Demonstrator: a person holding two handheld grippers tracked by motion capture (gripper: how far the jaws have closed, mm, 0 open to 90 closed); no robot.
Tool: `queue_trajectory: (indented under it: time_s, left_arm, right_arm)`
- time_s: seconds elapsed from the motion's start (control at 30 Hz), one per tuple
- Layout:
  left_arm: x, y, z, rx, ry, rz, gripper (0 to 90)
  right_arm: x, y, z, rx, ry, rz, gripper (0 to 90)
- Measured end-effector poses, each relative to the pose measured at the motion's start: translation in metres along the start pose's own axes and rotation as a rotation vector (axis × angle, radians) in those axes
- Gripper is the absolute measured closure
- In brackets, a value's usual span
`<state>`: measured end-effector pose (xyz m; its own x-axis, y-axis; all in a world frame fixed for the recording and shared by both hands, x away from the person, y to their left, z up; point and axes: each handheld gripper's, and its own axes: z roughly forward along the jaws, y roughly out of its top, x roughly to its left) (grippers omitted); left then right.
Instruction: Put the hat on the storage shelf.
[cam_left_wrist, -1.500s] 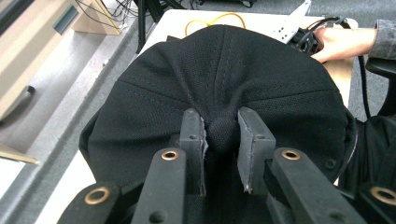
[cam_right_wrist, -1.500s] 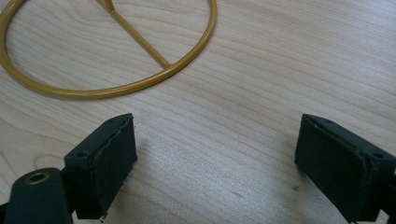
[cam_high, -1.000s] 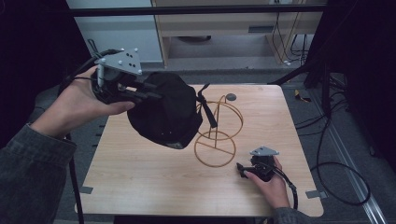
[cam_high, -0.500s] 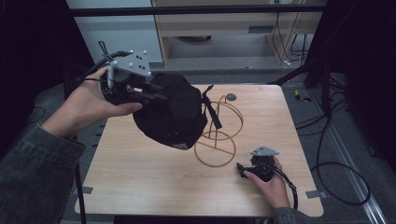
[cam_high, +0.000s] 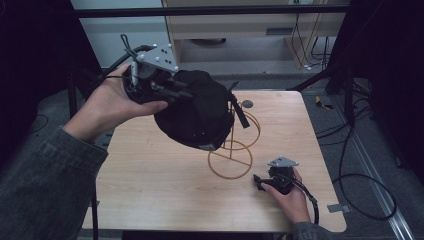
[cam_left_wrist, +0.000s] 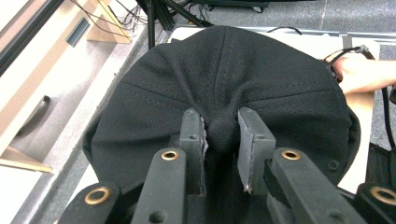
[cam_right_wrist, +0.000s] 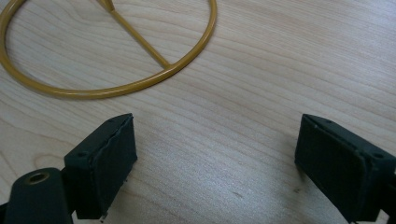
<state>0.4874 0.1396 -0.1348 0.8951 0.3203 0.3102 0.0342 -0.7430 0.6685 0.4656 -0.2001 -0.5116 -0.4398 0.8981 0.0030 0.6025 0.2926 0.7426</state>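
A black cap (cam_high: 197, 112) hangs in the air over the back middle of the table, right by the gold wire stand (cam_high: 235, 150). My left gripper (cam_high: 172, 92) is shut on it; in the left gripper view its pads pinch the button at the crown of the cap (cam_left_wrist: 224, 74), with the gripper (cam_left_wrist: 222, 137) tight around that knob. The cap's strap (cam_high: 239, 111) dangles beside the stand's upper ring. My right gripper (cam_high: 257, 181) rests on the wood near the front right, open, its jaws wide apart over bare table (cam_right_wrist: 215, 154) just short of the stand's base ring (cam_right_wrist: 116, 51).
A small dark round disc (cam_high: 247, 104) lies at the back of the table (cam_high: 150, 190). Cables (cam_high: 360, 200) trail over the floor to the right. A shelf unit and metal frame stand behind the table.
My left hand has carried the cap to the right and slightly up, bringing it against the wire stand. The right gripper has stayed put.
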Motion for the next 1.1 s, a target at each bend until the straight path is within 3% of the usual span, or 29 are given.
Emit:
queue_trajectory:
  time_s: [0.43,1.1]
  left_arm:
    - [0.013,0.028,0.032,-0.007,0.023,-0.020,73.7]
    - [0.014,0.036,0.067,0.040,0.015,-0.043,73.7]
  right_arm:
    - [0.000,0.000,0.000,0.000,0.001,0.000,12.7]
    - [0.000,0.000,0.000,0.000,0.002,0.000,12.4]
